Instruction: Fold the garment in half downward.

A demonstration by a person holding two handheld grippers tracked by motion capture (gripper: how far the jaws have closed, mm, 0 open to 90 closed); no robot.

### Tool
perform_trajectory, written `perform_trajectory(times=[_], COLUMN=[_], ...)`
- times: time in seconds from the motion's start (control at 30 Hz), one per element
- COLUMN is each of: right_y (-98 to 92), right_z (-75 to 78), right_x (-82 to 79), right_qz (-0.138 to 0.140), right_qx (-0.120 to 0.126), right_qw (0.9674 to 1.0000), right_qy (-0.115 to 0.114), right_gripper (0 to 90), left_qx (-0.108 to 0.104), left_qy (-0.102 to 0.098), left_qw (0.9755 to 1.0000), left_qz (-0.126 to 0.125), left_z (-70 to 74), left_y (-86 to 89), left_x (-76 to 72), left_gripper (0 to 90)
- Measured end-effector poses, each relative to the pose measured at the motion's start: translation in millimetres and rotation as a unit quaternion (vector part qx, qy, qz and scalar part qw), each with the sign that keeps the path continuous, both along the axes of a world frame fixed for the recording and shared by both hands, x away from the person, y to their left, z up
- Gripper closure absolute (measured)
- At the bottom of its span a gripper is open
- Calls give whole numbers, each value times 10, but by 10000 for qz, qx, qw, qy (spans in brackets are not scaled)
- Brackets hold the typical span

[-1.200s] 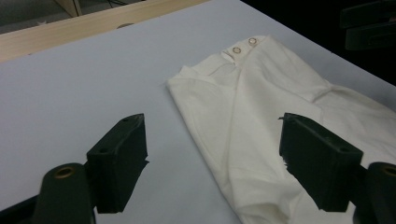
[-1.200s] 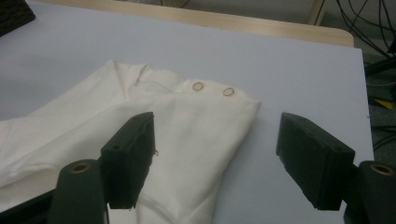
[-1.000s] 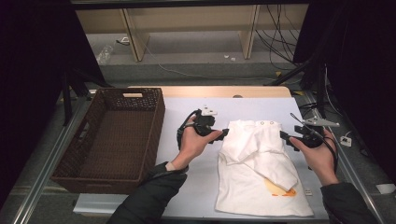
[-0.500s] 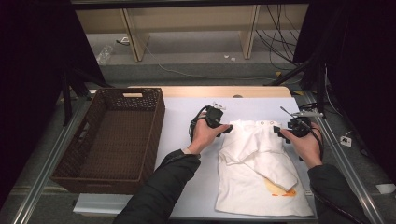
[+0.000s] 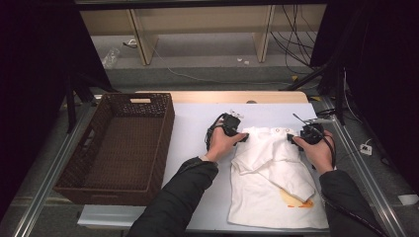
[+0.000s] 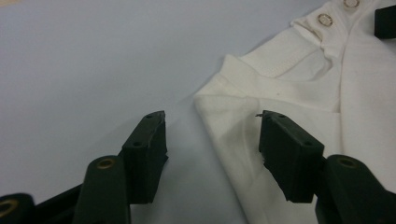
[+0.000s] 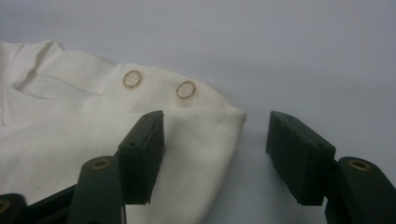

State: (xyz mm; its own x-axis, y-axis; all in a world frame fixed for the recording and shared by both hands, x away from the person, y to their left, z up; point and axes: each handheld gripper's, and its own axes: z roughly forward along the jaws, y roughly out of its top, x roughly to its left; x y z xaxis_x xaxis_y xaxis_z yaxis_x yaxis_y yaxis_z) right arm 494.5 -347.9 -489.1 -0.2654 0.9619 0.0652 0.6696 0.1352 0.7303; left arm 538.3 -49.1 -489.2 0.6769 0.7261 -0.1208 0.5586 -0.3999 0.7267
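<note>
Both hands slid in to the white shirt (image 5: 272, 168) at the worktop's (image 5: 197, 123) 3 o'clock; left tongs (image 6: 212, 135) and right tongs (image 7: 215, 140), just closing, straddle its shoulders unpinched. Might snag one layer only.

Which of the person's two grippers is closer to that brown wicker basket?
The left. The left gripper is at the near-side shoulder of the white garment, with bare table between it and the basket. The right gripper is at the garment's far shoulder, farther off.
</note>
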Motion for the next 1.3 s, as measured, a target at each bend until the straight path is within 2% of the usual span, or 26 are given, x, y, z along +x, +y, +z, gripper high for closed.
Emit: perform_trajectory(times=[0.23,0.33,0.53,0.6,0.67,0.77,0.87,1.07,1.3], right_y=[25,46,63,75,81,92,93,55,15], right_z=[1,-5,-13,-6,-2,3,20,145,307], right_x=[11,7,-12,-18,-19,-27,-32,-63,-124], right_qz=[28,32,154,200,225,231,266,253,238], right_qx=[-135,-111,-27,-78,-89,-66,-91,135,327], right_qw=[9999,9999,9998,9998,9997,9997,9996,9991,9978], right_qy=[-19,-60,-89,-59,-57,-69,-94,-308,-533], right_gripper=[481,558,727,753,766,775,775,775,775], left_qx=[141,135,-2,-37,47,72,-39,-301,-483], left_qy=[-231,-280,-218,-181,-188,-150,-88,-107,-316], left_qw=[9996,9995,9997,9998,9998,9999,9999,9995,9983], left_qz=[-6,-39,-63,-81,-62,-14,35,59,23], left_z=[-22,-29,-33,-29,-16,2,36,177,383], left_y=[-45,-50,-78,-104,-129,-139,-118,-65,-24], left_x=[-19,-30,-71,-93,-110,-115,-111,-113,-155], left_gripper=[484,524,702,790,839,853,856,856,856])
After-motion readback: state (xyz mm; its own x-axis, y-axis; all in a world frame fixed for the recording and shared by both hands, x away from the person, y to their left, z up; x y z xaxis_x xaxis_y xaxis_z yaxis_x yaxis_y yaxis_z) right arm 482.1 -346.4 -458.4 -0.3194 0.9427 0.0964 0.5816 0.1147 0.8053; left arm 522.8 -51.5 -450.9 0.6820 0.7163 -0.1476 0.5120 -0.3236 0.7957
